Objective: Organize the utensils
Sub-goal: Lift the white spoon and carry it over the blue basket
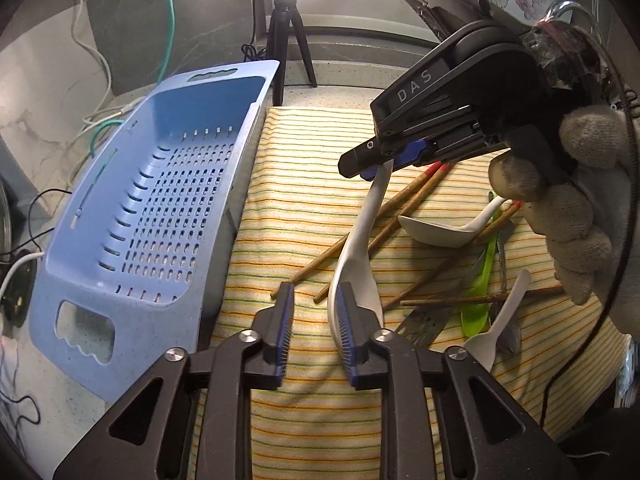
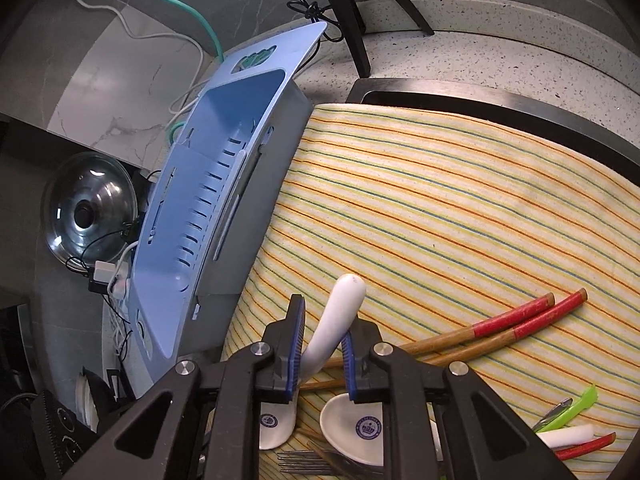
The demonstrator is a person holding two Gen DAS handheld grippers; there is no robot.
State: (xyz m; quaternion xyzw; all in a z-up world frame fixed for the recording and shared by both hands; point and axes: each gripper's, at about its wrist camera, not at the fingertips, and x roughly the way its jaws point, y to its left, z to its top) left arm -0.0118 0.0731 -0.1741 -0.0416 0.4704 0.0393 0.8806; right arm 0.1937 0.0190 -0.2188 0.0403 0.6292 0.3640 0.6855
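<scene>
A white ceramic soup spoon (image 1: 360, 236) stands tilted above the striped cloth (image 1: 304, 168), its handle end clenched between the pads of the right gripper (image 2: 320, 354), whose jaws press on the handle from both sides; its bowl hangs low, just beside the right finger of the left gripper (image 1: 314, 322). The left gripper's jaws stand apart with nothing pressed between them, the spoon's bowl lying outside the gap, against the outer face of one finger. This arrangement suggests a handover or a steadied lift: the right hand (image 1: 568, 200), in a knitted glove, carries the spoon by its handle so the heavier bowl trails downward. A second white spoon (image 1: 436, 228) lies bowl-up on the cloth nearby, among crossed wooden chopsticks with red ends (image 2: 520, 324), a green plastic utensil (image 1: 478, 276), a small white plastic spoon (image 1: 500, 324) and metal cutlery, partly hidden. The likely destination, a blue perforated drainer basket (image 1: 132, 216), sits empty at the cloth's left edge, well apart from the pile. The cloth, yellow with orange and green stripes, covers a raised surface on a speckled stone counter (image 2: 460, 52). Beyond stand a small black tripod (image 1: 286, 36), loose cables, and a glass pot lid (image 2: 90, 208) beside the basket.
</scene>
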